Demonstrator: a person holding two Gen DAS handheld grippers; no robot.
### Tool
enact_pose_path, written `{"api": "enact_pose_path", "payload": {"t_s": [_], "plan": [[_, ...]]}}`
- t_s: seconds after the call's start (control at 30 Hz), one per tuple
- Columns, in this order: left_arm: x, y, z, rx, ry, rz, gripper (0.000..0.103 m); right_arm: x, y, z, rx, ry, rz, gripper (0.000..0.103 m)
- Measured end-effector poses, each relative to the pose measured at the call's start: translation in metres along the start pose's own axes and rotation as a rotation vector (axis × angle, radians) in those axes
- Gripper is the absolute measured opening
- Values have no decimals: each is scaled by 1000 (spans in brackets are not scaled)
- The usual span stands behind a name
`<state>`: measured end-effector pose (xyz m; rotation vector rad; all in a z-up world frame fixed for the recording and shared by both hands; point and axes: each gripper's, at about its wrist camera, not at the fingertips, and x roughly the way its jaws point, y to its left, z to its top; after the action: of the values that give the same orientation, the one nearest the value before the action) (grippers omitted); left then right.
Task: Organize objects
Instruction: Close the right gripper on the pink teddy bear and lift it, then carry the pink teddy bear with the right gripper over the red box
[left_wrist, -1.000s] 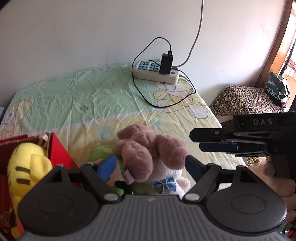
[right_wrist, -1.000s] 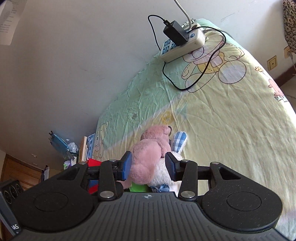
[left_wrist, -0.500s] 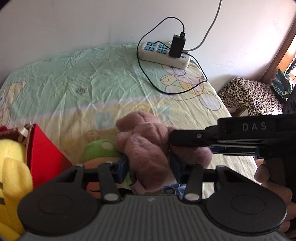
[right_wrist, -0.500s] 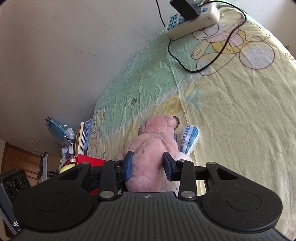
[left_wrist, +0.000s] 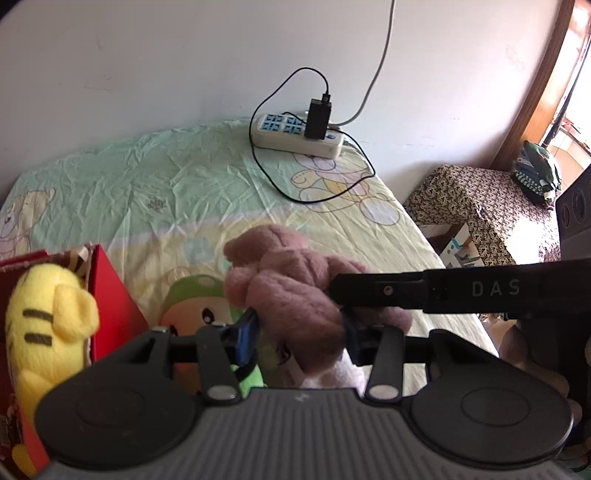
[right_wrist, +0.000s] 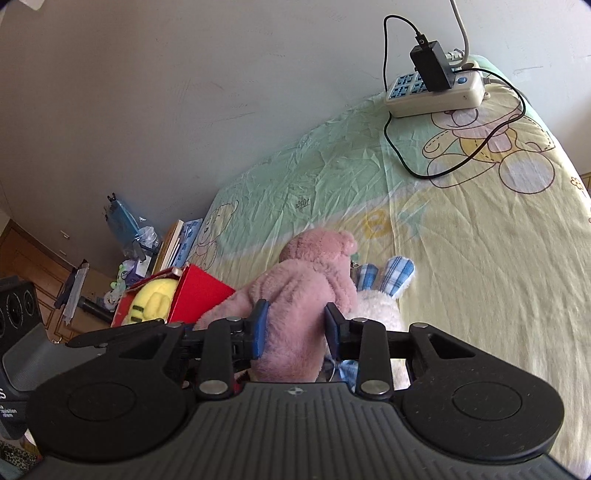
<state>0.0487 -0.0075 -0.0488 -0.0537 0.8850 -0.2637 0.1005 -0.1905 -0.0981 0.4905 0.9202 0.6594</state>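
A pink plush bear (left_wrist: 291, 291) is held above the bed by both grippers. My left gripper (left_wrist: 299, 332) is shut on its lower part. My right gripper (right_wrist: 295, 328) is shut on its body (right_wrist: 295, 295) and reaches in from the right in the left wrist view (left_wrist: 424, 291). A white plush with blue checked ears (right_wrist: 380, 295) lies under the bear. A green and orange plush (left_wrist: 192, 306) lies beside it. A red box (left_wrist: 107, 299) at the left holds a yellow striped plush (left_wrist: 48, 317); both show in the right wrist view (right_wrist: 192, 291).
The bed (left_wrist: 147, 184) has a green and yellow cartoon sheet. A white power strip with a black charger and cable (left_wrist: 299, 136) lies at its far edge by the wall. A patterned stool (left_wrist: 476, 199) stands to the right. Books and clutter (right_wrist: 173, 243) sit beyond the bed's left end.
My left gripper closed from open onto the pink bear. Both grippers have lifted the bear slightly and shifted it left, toward the red box.
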Motion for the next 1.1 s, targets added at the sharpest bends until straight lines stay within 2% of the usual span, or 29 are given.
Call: {"api": "enact_pose_path", "payload": {"t_s": [0.1, 0.27, 0.4, 0.6, 0.8, 0.87, 1.1], "plan": [[-9, -9, -15, 29, 3, -8, 47, -11, 3, -16, -12, 4, 0, 34], [-18, -19, -42, 65, 22, 24, 47, -16, 3, -46, 24, 10, 9, 34], [-30, -17, -61, 58, 27, 38, 47, -21, 13, -68, 24, -1, 37, 34], [-33, -12, -88, 38, 53, 40, 47, -21, 15, -92, -11, 32, 74, 33], [-23, -12, -108, 46, 69, 61, 47, -12, 6, -107, 20, 86, 70, 36], [-21, -14, -112, 61, 72, 59, 47, -13, 5, -109, 6, 91, 51, 40], [-20, -21, -114, 87, 65, 64, 48, -29, 1, -101, 29, 3, 53, 41]]}}
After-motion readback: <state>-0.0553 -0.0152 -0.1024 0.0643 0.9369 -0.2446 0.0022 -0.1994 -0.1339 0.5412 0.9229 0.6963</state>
